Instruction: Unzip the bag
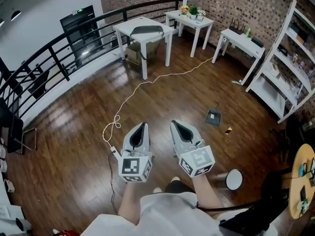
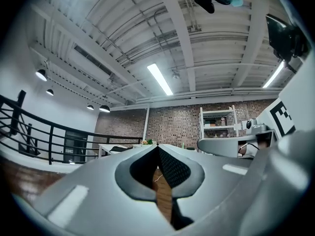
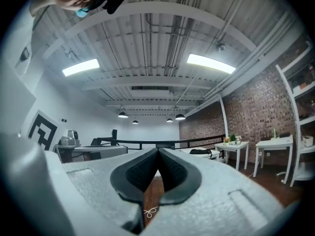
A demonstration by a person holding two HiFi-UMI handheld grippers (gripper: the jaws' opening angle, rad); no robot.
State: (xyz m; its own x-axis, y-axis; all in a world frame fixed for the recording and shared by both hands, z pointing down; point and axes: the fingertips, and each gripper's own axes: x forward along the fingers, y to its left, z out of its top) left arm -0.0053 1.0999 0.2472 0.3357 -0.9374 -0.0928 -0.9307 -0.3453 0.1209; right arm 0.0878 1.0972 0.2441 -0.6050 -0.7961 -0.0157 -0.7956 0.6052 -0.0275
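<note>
Dark glossy wooden plank floor (image 1: 69, 146) fills the view. A thin white cable (image 1: 147, 82) snakes across it to a loose coil near the middle. To the right, a small dark square pad (image 1: 213, 117) lies flat, with a tiny yellow scrap (image 1: 229, 130) near it and a white round disc (image 1: 234, 179) closer in. At the far end, a white square bench (image 1: 127, 25) carries a dark grey soft bag (image 1: 146, 31) toward its right edge. A brown cardboard box (image 1: 133, 52) sits on the floor beneath. A second small white bench (image 1: 193, 21) holds potted flowers (image 1: 190, 10).
</note>
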